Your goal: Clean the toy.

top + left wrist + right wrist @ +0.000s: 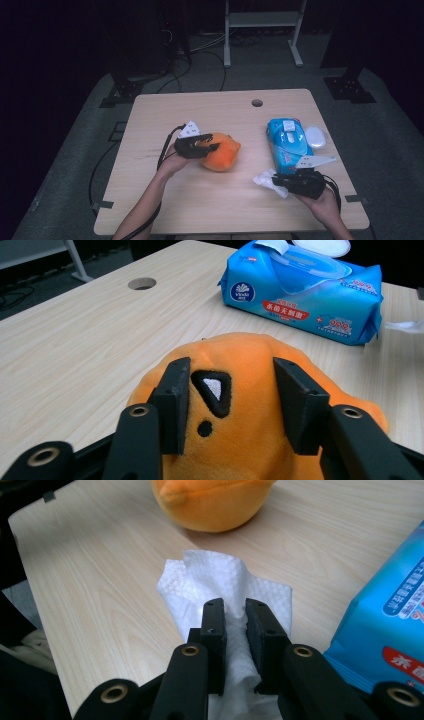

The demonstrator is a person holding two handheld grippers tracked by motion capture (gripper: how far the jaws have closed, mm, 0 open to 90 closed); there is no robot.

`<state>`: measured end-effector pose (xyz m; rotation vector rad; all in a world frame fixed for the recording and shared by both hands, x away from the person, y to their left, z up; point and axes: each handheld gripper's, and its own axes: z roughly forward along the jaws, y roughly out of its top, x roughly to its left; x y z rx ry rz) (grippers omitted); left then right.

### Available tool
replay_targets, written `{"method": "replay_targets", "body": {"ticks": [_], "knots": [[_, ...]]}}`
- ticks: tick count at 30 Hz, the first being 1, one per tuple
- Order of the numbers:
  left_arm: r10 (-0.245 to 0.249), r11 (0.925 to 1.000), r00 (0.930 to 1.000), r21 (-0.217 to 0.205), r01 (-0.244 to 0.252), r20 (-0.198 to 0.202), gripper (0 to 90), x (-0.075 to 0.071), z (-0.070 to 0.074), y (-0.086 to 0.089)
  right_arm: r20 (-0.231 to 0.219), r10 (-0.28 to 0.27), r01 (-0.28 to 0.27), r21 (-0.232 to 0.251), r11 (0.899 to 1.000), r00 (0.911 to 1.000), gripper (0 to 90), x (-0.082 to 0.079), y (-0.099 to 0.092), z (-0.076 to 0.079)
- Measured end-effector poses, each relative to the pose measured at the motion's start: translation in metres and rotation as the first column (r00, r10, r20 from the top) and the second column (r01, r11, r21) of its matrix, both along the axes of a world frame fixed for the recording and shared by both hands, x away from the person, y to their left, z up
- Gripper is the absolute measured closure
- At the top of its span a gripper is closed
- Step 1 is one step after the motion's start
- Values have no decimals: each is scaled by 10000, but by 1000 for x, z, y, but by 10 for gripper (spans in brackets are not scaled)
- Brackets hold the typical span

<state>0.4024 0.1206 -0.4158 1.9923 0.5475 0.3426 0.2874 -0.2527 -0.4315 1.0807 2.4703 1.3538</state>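
I have the plush toy point(222, 151) clamped in my left gripper point(205, 146): a soft, rounded, bright orange thing with a black triangle patch, white at its middle, and a small black dot below it. In the left gripper view the two jaws press into its fuzzy sides, so it is firmly grasped. It sits near the middle of the table point(165, 200), at about nine o'clock from the wipes pack.

My right gripper point(280, 181) is pinched on a wipe point(265, 180), a white, crumpled, embossed sheet. In the right gripper view it bunches up between the two jaws and fans out beyond them onto the wood. It lies at about five o'clock from the toy, just beside the pack's near end.

The wipes pack point(287, 144) is a blue soft packet with white and red print, lying flat toward the table's right side. Its top flap is folded open, and a white round lid point(315, 136) stands at its three o'clock side. What is left inside I cannot tell.
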Motion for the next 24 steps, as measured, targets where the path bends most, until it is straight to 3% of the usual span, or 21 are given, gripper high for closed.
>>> {"method": "replay_targets", "body": {"ticks": [4,7,15,24], "knots": [[8,9999,10000,-124,-8,-4,468,0,2,1,39,-43,44,-431,9991,10000,754,0,1,-3],[-8,9998,10000,-175,6,-75,436,-1,4,2,-24,-163,161,-483,9987,9999,719,2,-2,-6],[-145,9995,9999,-263,147,73,383,-5,15,4,-159,-244,240,-221,9995,9996,660,3,-8,-9],[-164,9996,9999,-234,165,18,320,-10,18,9,-79,-208,209,110,9997,9998,582,4,-10,-7]]}}
